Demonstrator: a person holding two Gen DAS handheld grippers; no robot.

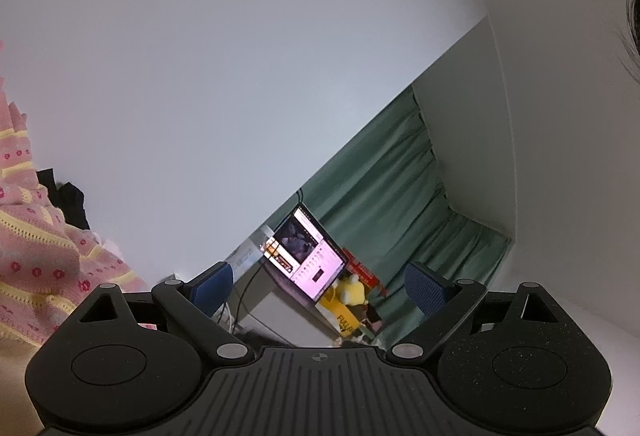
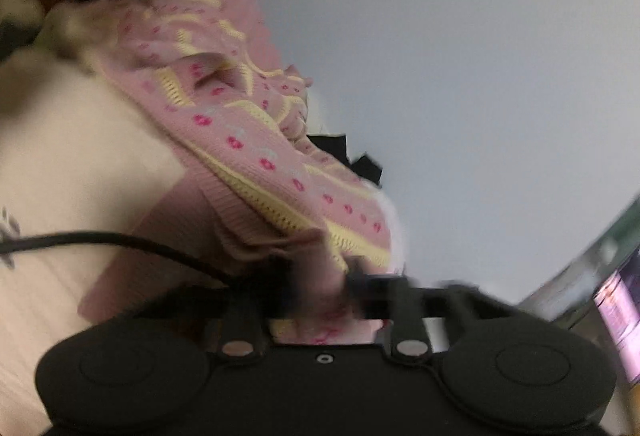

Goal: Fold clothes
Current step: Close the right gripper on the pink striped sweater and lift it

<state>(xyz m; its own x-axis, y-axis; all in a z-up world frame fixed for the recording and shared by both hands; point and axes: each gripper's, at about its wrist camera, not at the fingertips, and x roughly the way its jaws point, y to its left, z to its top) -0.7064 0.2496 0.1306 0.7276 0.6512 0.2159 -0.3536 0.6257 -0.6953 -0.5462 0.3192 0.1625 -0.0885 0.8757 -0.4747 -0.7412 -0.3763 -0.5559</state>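
Pinching a bunched fold of the pink sweater, the right tongs were pressed together on the knit, though motion blur hid exactly how much cloth sat between the pads. The sweater lay crumpled on a cream bed, near a black garment, with its ribbed hem closest to the camera. The left tongs were spread and held nothing, pointed up towards a laptop and a green curtain, with the sweater well off to their left. This knit looked soft, light and stretchy, so it would likely sag and drape from any single pinch rather than hold a shape. The ribbed hem and shoulder seams seemed the firmest places to take hold; a grip on the loose patterned middle would probably only drag a bunch. A black cable crossed the bed just beside the hem and could snag.
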